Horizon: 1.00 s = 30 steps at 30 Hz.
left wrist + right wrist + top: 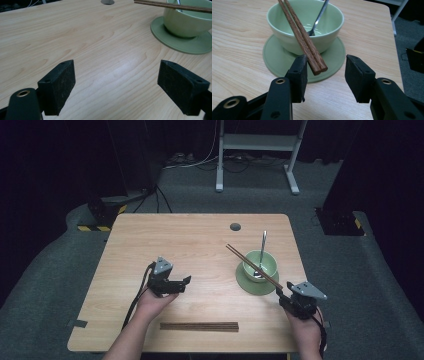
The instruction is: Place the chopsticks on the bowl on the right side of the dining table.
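The wooden table (pixel 200 245) is carrying everything, and the green bowl (pixel 261 262) serves as the landmark for the rest. The bowl is sitting on a green saucer (pixel 245 282) toward the table's right side, beyond the person's right hand. A round grey hole (pixel 235 226) is lying in the tabletop farther back than the bowl and a little to its left.

The left gripper (pixel 175 285) is hovering well to the left of the bowl, pointing toward it; in the left gripper view its jaws are standing wide apart with bare wood between them, the saucer (pixel 182 45) and bowl (pixel 187 22) showing at the upper right. The right gripper (pixel 282 295) is sitting just at the near edge of the saucer. In the right gripper view its jaws are standing partly apart around the near ends of a pair of brown chopsticks (pixel 304 42); the left jaw is lying against the sticks' side, while the right one is standing clear of them.

Those chopsticks (pixel 252 265) are resting slantwise across the bowl's rim, reaching past it at the back left. A second pair of chopsticks (pixel 199 326) is lying flat near the table's front edge, well to the bowl's near left. A metal spoon (pixel 261 252) is standing in the bowl, its handle leaning over the far rim.
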{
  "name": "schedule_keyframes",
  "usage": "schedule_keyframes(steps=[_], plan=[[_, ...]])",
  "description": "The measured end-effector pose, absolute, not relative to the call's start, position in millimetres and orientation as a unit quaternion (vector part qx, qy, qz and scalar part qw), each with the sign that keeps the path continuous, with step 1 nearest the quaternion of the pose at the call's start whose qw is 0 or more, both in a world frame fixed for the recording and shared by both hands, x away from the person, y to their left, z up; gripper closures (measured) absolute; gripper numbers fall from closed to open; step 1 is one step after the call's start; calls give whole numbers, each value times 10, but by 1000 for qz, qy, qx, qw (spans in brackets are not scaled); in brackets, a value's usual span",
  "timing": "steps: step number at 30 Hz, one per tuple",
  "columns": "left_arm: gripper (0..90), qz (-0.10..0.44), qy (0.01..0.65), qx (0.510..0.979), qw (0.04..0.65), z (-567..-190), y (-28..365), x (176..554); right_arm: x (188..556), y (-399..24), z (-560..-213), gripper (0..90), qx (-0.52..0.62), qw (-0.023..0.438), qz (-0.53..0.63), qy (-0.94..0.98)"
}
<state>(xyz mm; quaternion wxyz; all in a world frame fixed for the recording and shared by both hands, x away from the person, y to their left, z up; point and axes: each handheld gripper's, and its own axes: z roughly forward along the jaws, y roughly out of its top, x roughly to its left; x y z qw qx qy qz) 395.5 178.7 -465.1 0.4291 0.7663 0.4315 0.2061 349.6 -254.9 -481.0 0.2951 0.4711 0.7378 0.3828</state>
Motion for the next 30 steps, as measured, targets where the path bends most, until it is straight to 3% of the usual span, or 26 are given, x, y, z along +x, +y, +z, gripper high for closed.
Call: schedule_keyframes(steps=[30], plan=[[194, 228, 423, 771, 419, -4774, 601, 4675, 3887, -2903, -4815, 564, 494, 296, 378, 725]])
